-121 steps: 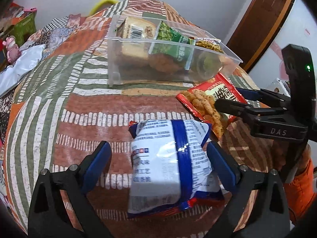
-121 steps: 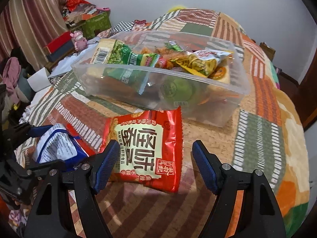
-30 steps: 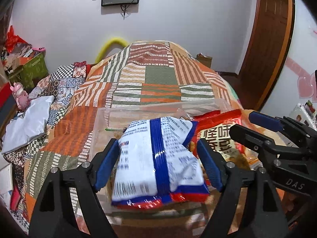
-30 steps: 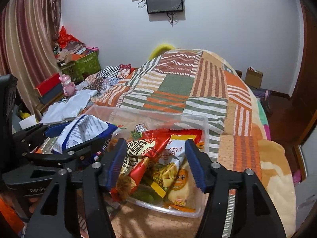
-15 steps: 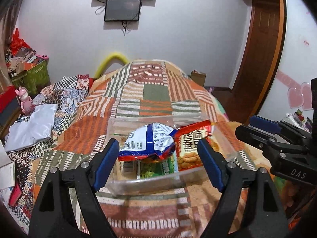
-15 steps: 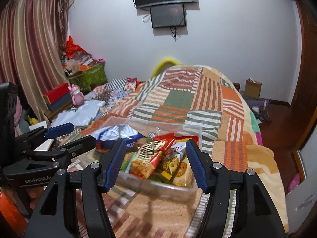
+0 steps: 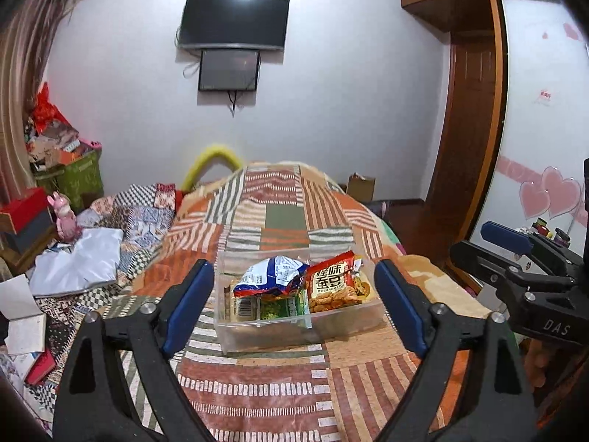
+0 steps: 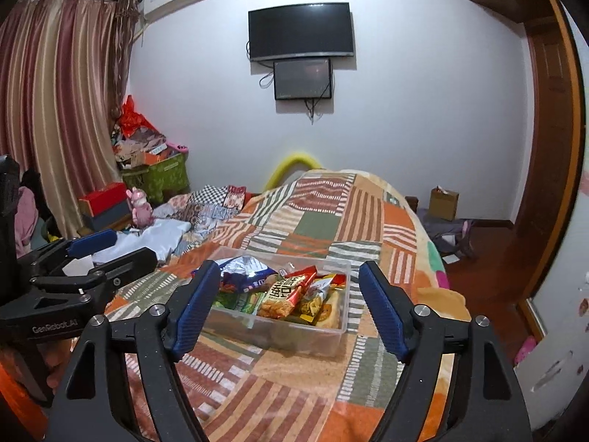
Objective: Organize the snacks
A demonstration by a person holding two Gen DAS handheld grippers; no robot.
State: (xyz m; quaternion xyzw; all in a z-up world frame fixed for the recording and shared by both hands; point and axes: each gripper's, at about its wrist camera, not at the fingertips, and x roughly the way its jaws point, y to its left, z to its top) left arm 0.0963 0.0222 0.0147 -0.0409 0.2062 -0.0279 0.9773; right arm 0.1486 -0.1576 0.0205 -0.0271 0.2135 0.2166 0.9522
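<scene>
1. Both claws have just opened. The left gripper and the right gripper now gape wide and hold nothing.
2. A second ago each gripped a packet. The blue-and-white bag and the red bag now lie in the clear bin on the patchwork bedspread, on top of other snacks.
3. No loose snack shows on the bedspread, so the sorting looks about finished.
4. Packets underneath are mostly covered; their labels cannot be read.
</scene>
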